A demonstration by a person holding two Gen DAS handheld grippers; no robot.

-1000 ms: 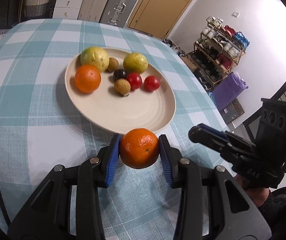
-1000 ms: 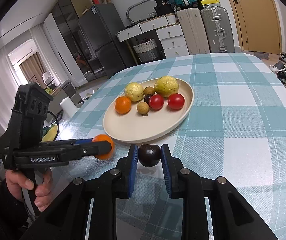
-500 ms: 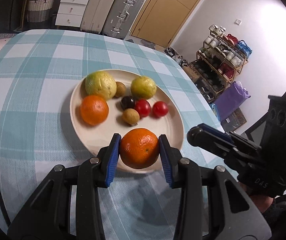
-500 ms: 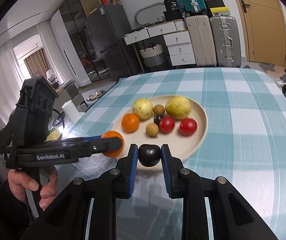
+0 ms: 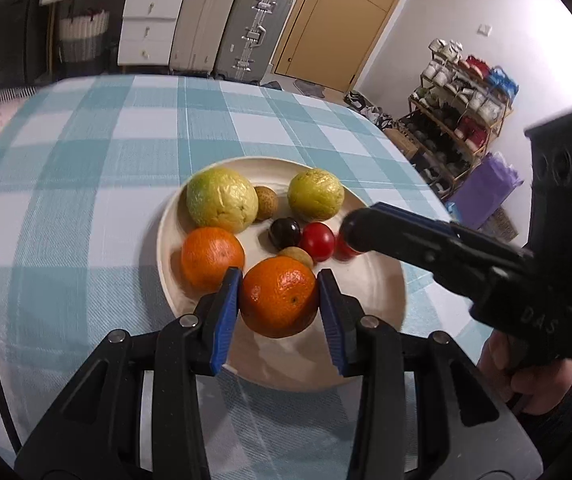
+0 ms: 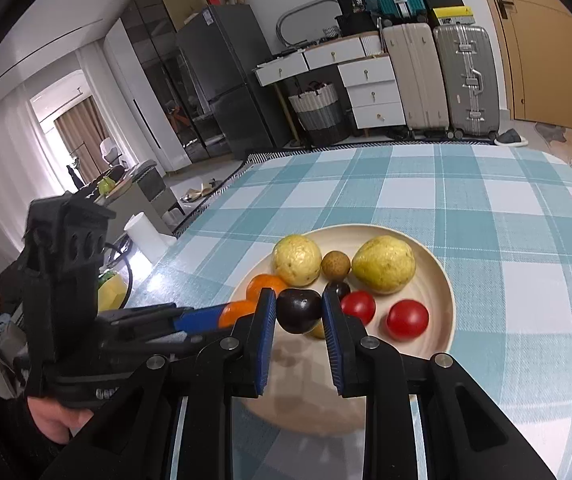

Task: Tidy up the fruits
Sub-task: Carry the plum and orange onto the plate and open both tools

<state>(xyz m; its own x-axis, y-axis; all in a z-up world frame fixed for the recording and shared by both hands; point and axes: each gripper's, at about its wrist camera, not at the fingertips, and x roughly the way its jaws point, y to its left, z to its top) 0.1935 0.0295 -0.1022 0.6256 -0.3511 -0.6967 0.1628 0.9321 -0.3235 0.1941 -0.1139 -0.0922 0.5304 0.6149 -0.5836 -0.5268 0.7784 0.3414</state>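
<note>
With most fruit already lying on the plate (image 5: 370, 292), near the finish, by the look of it. Left gripper (image 5: 280, 300): jaws clamped on an orange (image 5: 279, 297), held over the plate's near side, beside a second orange (image 5: 211, 257) resting there. Right gripper (image 6: 299, 312): jaws closed on a dark plum (image 6: 298, 309), poised above the plate too, near the two red tomatoes (image 6: 406, 318). Left to do, seemingly: lower, release both, withdraw.
</note>
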